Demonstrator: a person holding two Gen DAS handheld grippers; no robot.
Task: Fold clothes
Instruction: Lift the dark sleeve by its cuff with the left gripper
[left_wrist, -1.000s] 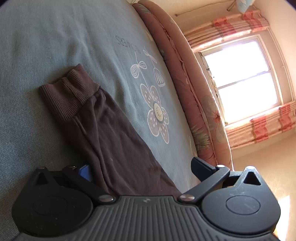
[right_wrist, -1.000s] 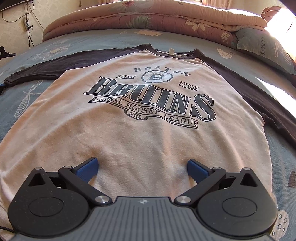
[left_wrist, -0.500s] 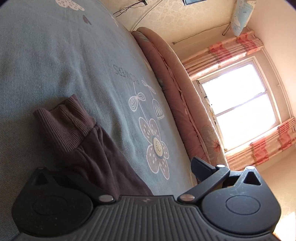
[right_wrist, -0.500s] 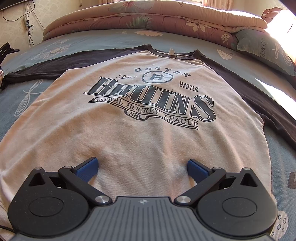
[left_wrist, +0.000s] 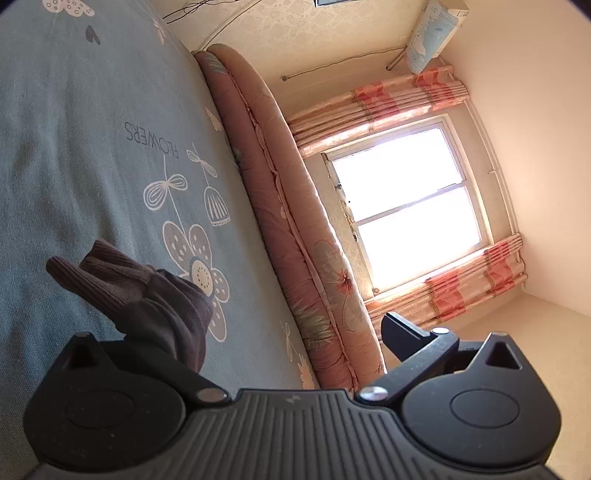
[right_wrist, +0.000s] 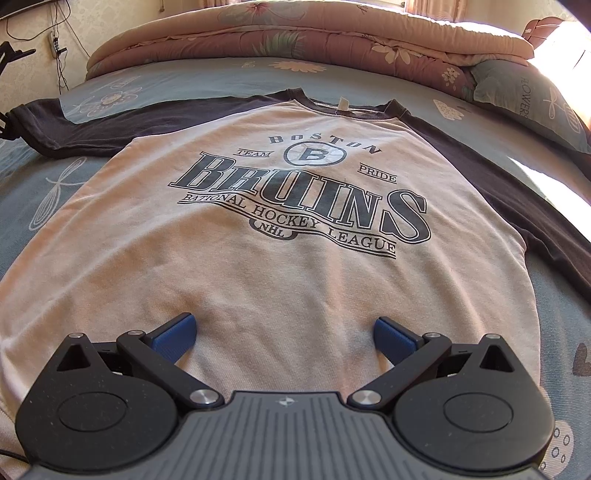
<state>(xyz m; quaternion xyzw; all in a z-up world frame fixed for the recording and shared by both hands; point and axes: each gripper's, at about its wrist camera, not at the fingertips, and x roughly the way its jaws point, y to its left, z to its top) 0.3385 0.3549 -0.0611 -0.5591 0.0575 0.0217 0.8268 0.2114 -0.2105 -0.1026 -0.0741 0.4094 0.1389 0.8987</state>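
The soft, light shirt (right_wrist: 280, 236) lies flat on the bed (right_wrist: 207, 79). Left tongs (left_wrist: 280, 343) spread beside its limp cuff (left_wrist: 110, 280); right tongs (right_wrist: 284, 332) spread over the hem.

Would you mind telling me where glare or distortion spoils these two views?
Left wrist view: the window is blown out white, and fisheye bends the quilt. Right wrist view: sunlight washes out the upper right corner by the pillow; the sweatshirt print stays sharp.

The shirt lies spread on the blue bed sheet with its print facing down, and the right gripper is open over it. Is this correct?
Not quite: the print faces up; the right wrist view shows the lettering on the shirt. It does lie on the bed sheet, with the right gripper open over it.
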